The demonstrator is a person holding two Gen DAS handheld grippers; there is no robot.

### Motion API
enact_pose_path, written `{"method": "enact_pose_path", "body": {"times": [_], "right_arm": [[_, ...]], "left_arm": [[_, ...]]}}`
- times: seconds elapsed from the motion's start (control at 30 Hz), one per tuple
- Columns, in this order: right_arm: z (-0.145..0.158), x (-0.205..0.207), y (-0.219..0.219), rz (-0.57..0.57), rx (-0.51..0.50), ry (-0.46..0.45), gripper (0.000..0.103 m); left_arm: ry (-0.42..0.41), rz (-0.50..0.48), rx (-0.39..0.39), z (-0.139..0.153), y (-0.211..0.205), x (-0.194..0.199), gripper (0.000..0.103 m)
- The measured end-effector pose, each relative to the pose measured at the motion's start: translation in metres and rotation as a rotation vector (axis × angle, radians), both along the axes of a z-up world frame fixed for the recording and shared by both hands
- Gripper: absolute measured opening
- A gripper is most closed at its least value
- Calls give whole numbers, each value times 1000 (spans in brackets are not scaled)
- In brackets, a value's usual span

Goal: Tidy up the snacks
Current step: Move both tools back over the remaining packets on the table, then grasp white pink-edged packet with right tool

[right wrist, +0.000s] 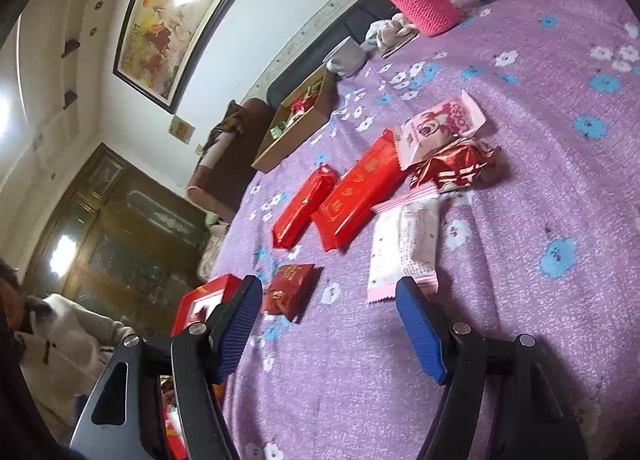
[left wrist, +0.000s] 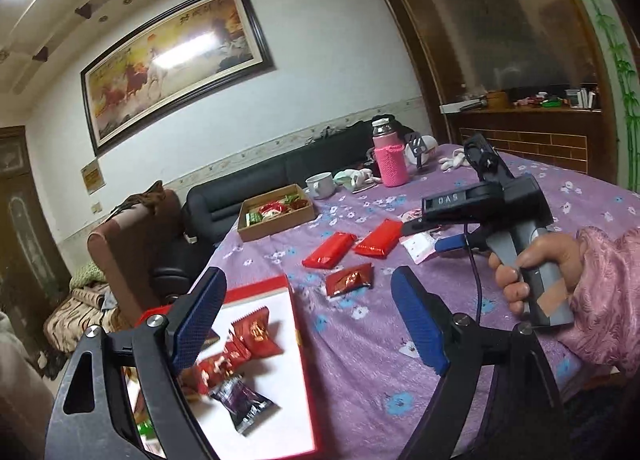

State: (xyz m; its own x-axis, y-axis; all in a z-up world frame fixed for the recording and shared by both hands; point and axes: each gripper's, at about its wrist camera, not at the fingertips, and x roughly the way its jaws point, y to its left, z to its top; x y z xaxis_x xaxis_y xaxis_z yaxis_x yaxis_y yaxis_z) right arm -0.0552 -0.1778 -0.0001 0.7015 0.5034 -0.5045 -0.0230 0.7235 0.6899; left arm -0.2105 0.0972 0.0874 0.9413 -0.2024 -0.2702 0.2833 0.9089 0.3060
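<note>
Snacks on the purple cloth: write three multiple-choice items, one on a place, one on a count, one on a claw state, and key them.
1. Where does the dark purple packet lie?
A. in the red-rimmed tray
B. in the cardboard box
C. beside the pink bottle

2. How many long red bars lie side by side?
A. one
B. two
C. four

3. How does the right claw stand?
A. shut on a packet
B. open, holding nothing
C. shut, holding nothing

Key: 1 A, it rests on the tray's white floor. 2 B, a second bar lies next to the first. 3 B, bare cloth shows between its spread fingers.
</note>
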Motion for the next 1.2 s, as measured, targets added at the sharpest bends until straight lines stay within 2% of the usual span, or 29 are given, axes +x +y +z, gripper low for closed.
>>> {"method": "enact_pose_path", "body": {"times": [0.13, 0.33, 0.5, 0.7, 0.77, 0.83, 0.97, 1.07, 1.2], "right_arm": [[5, -5, -2, -52, -34, -28, 72], [5, -6, -4, -103, -71, -20, 72], [6, -5, -4, -116, -83, -21, 72], [11, -12, -14, -166, -65, -38, 72], [14, -17, -16, -171, -130, -17, 72], [18, -22, -20, -191, -273, 26, 74], [22, -28, -33, -211, -337, 55, 74], [28, -17, -26, -171, -382, 71, 74], [30, 19, 4, -103, -410, 112, 74]], "left_arm": [[17, 6, -12, 8, 18, 9, 85], [57, 70, -68, 8, 58, 16, 85], [92, 82, -57, 5, 63, 17, 85], [141, 104, 17, -12, 44, 21, 86], [170, 123, -2, -18, 41, 25, 86], [205, 136, -35, -20, 38, 31, 86], [257, 143, -90, -20, 25, 38, 85], [260, 136, -58, -22, 11, 34, 85], [254, 142, 16, -26, 0, 25, 85]]}}
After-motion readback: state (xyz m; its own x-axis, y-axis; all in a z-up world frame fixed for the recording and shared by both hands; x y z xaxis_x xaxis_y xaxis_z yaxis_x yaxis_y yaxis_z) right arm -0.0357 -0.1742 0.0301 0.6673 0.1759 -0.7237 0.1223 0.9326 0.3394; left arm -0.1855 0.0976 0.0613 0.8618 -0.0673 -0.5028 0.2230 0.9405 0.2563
